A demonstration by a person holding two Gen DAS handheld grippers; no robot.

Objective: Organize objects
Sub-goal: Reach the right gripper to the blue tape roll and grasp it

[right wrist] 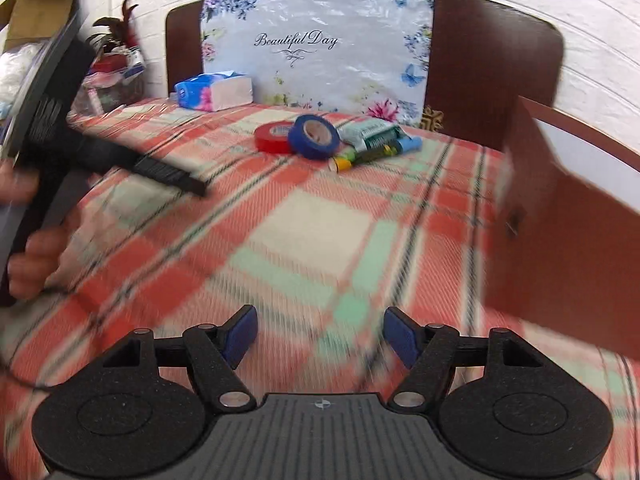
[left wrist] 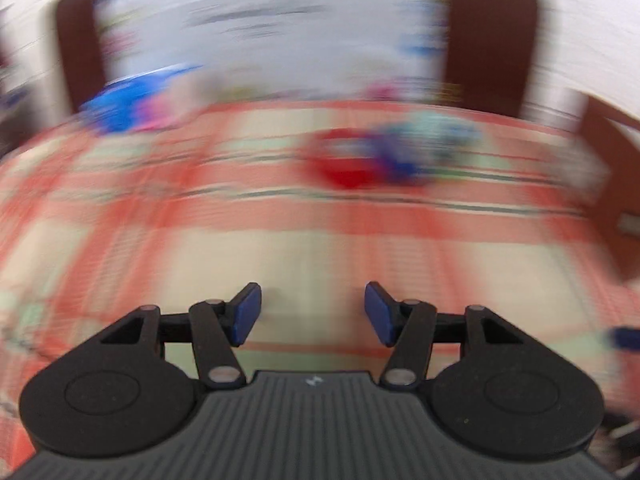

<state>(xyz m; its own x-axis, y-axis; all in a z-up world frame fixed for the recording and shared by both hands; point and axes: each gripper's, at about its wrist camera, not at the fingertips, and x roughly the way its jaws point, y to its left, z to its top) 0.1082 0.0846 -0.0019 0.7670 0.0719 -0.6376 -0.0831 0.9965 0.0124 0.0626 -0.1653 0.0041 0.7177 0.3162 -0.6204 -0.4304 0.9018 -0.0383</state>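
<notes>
The plaid bed cover point(right wrist: 312, 232) filled both views, smeared by blur in the left wrist view. At twelve o'clock lay a red tape roll point(right wrist: 274, 136), a blue tape roll point(right wrist: 314, 136) and half-hidden tubes point(right wrist: 372, 142). Both the left hand-held gripper point(left wrist: 313, 314) and right hand-held gripper point(right wrist: 319, 338) stood apart, empty.

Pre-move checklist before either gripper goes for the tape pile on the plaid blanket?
1. Right gripper open, nothing between the pads: ok.
2. Left gripper open, empty: ok.
3. Red tape roll and blue tape roll located, touching, blue leaning on red: ok.
4. Tubes and markers separable: cannot tell, they lie bunched.
5. Left wrist view sharp enough to aim: not ok, blurred.
6. Path over red plaid blanket to pile clear: ok.
</notes>
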